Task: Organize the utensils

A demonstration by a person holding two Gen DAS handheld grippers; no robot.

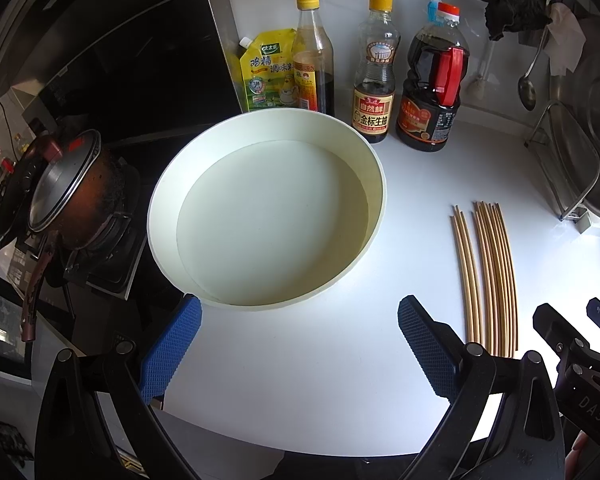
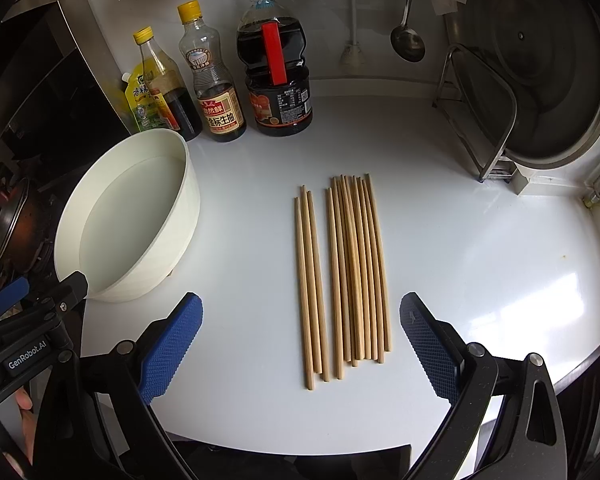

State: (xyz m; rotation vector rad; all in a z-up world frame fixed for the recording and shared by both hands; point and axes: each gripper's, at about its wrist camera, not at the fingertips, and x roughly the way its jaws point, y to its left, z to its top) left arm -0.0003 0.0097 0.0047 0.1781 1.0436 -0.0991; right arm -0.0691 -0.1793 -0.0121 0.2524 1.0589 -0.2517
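Nothing done yet. Chopsticks (image 2: 342,276) all flat on countertop (image 2: 480,280), small group plus bigger bundle, right of empty white bowl (image 1: 268,216). Left gripper (image 1: 300,344) spread wide, empty, facing bowl. Right gripper (image 2: 300,344) spread wide, empty, before chopsticks. Everything left to sort.

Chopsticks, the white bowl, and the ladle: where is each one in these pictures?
Chopsticks (image 2: 342,276), right wrist view: middle of the bundle lying on the counter.
Bowl (image 1: 380,196), left wrist view: its right rim.
Ladle (image 2: 407,43), right wrist view: its hanging metal scoop.
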